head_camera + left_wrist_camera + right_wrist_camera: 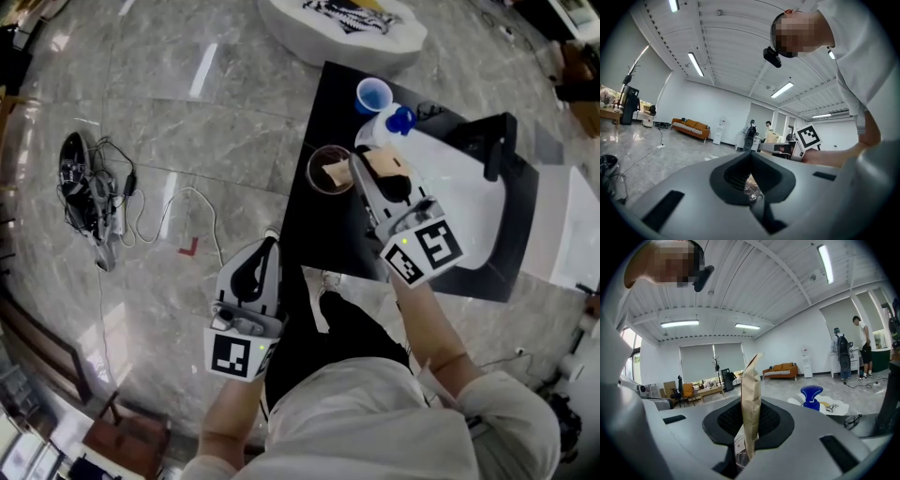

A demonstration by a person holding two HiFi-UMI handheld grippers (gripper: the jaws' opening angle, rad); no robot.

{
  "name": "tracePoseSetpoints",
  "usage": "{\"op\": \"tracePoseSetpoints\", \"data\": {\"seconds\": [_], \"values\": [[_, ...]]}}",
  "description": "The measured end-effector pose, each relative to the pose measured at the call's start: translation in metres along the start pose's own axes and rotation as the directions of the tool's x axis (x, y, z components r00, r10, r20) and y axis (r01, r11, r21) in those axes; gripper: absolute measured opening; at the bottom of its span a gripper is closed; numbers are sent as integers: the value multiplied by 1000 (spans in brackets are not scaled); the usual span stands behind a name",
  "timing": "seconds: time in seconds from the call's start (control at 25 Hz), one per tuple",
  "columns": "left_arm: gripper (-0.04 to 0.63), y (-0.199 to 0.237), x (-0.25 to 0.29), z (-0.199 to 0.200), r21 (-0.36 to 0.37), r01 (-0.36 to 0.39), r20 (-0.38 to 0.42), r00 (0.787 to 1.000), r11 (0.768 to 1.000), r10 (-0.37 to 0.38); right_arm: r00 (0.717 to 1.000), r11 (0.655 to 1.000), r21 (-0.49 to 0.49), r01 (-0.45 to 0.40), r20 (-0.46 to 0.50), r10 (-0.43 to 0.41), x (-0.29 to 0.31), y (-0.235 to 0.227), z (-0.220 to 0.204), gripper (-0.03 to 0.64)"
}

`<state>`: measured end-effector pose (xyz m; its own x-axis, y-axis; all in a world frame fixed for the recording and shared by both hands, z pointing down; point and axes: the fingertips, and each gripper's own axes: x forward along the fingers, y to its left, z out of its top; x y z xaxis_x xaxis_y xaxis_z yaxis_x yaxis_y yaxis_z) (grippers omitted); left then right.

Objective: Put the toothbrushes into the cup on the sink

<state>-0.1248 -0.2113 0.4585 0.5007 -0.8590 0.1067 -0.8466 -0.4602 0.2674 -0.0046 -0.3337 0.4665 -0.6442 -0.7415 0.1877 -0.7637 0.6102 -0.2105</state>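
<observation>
Your right gripper (367,178) has its fingers clamped on the tan paper-wrapped toothbrush (751,394) by the white sink (459,178). The left gripper (265,246) has its fingers closed, beside the black bench (319,225). Carry the toothbrush over the small blue cup (373,95), tip it down, then release.

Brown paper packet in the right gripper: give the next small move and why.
Probably shift the right gripper left over the brown translucent cup: its jaws are shut on the brown paper packet, which in the head view sits beside the cup's rim, not above it.
</observation>
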Motion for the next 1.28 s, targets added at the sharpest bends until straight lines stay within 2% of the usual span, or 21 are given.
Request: {"op": "tracePoseSetpoints", "data": {"seconds": [0.2,0.56,0.76,0.96,1.28], "values": [[3,4,3,-6,-9,-3,-9,1000,1000,3,1000,999,34,9,-9,-8,10,2,-20,60],[3,0,7,-7,-11,4,-5,1000,1000,-4,999,1000,20,-19,-29,20,13,5,-33,68],[3,-2,9,-9,-26,5,-10,1000,1000,-6,999,1000,-10,-26,-31,26,15,9,-30,118],[3,-1,9,-12,-32,5,-11,1000,999,-6,1000,998,-60,1,-9,-2,12,3,-17,193],[3,-8,11,-4,-31,17,11,1000,999,-17,998,990,-129,57,9,-56,-7,-7,2,225]]}}
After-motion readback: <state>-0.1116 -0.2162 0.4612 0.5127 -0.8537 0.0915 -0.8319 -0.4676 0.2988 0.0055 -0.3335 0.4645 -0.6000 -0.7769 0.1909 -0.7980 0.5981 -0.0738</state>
